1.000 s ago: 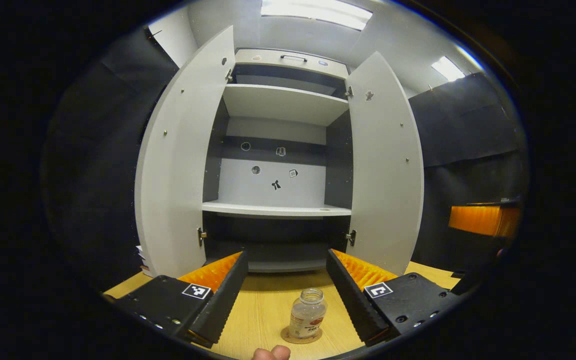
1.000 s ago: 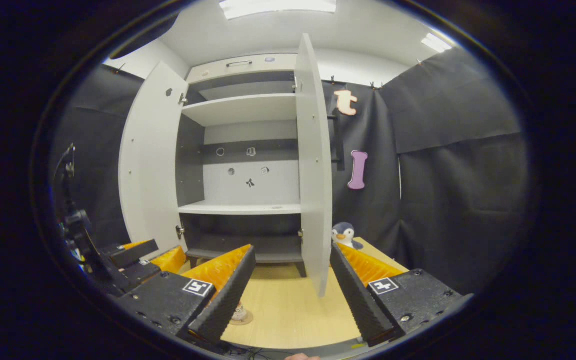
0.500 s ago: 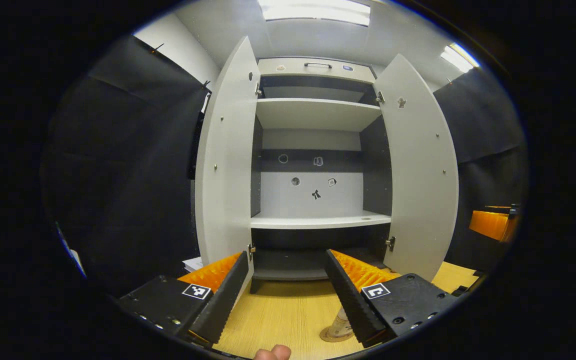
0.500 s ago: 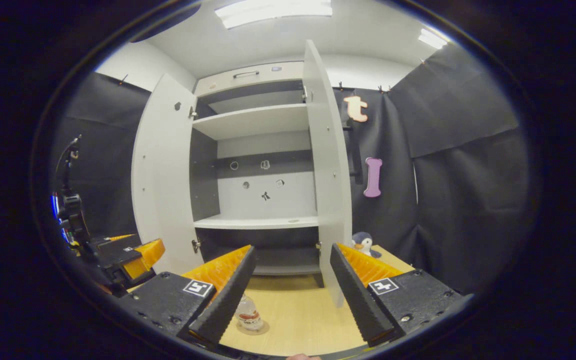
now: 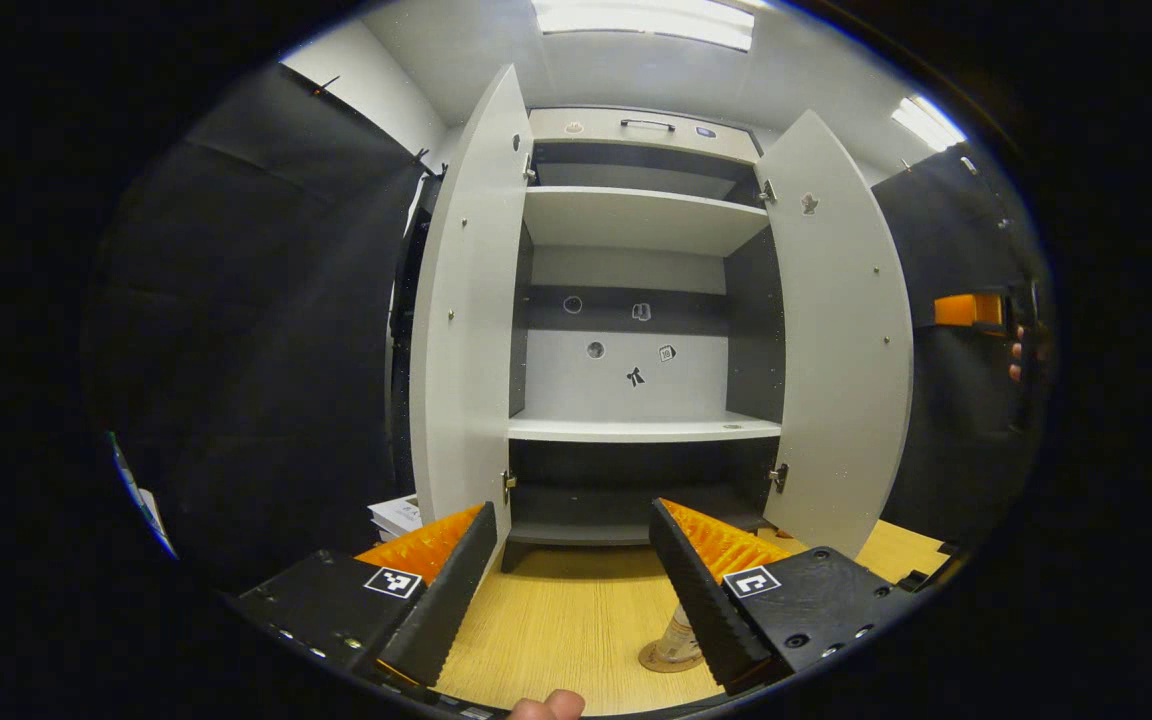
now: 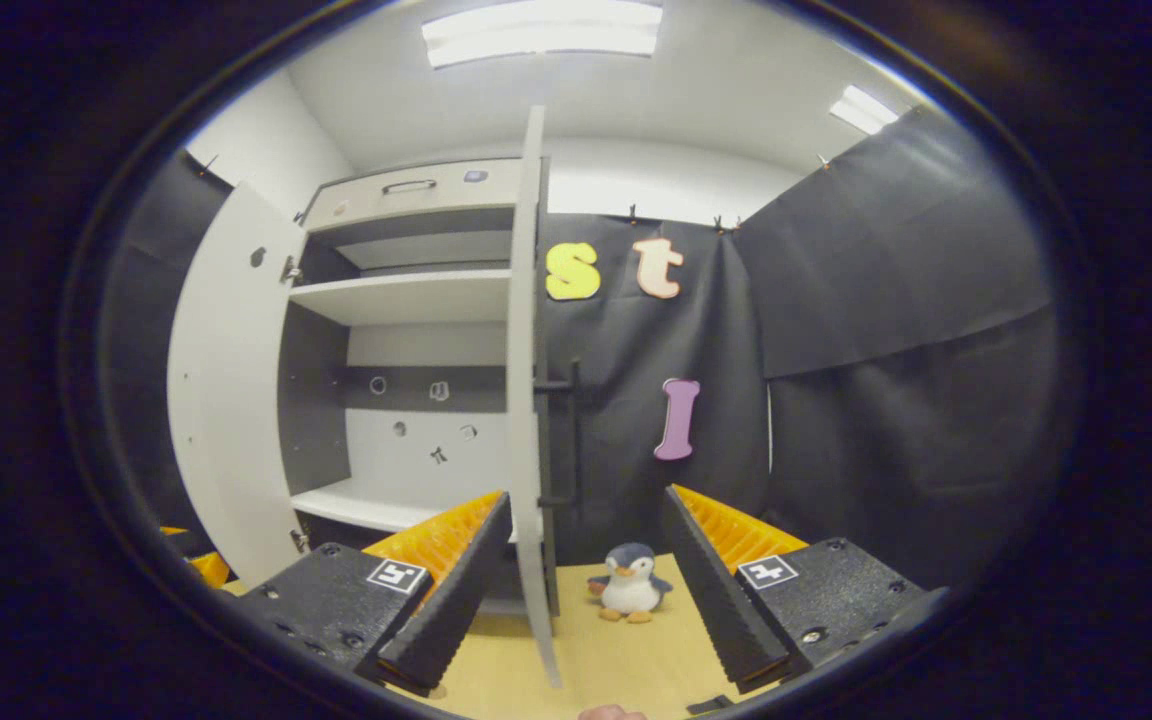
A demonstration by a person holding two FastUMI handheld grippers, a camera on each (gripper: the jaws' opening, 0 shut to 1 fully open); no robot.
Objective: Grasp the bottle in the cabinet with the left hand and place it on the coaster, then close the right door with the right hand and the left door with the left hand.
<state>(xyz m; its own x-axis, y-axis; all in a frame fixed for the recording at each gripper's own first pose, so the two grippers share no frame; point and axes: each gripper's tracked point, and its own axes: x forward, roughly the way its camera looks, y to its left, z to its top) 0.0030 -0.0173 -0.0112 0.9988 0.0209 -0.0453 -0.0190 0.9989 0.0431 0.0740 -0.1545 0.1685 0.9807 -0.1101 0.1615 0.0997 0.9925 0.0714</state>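
Bottle (image 5: 678, 640) sits on the coaster (image 5: 658, 660) on the wooden table (image 5: 566, 620), near side, in front of the cabinet (image 5: 636, 300); in the left gripper view it's partly hidden behind that gripper's right finger, only the lower body shows

Left gripper (image 5: 568, 590): fingers spread wide, nothing between them, hovering above the table and facing the cabinet. Bottle is just right of the gap, not inside it. A fingertip of the person (image 5: 548, 706) shows at the bottom edge

Cabinet: both doors open. Left door (image 5: 466, 320) swung out toward the camera, right door (image 5: 841, 340) likewise. Shelves (image 5: 636, 428) bare, a few small stickers on the back panel. Drawer with a dark handle (image 5: 648, 124) on top. Stack of papers or boxes (image 5: 398, 516) on the table left of the cabinet

Right gripper (image 6: 584, 585): fingers wide apart, holding nothing. In the right gripper view the right door (image 6: 528, 400) is seen edge-on, its lower edge running down between the two fingers; cannot tell whether either finger touches it. Left door (image 6: 226, 400) stands open far left in that view. Plush penguin (image 6: 630, 594) sits on the table just right of the door edge, in front of the black wall cloth (image 6: 886, 350)

Right gripper also shows at far right in the left gripper view (image 5: 976, 310), raised high, with a hand (image 5: 1018, 355) on it
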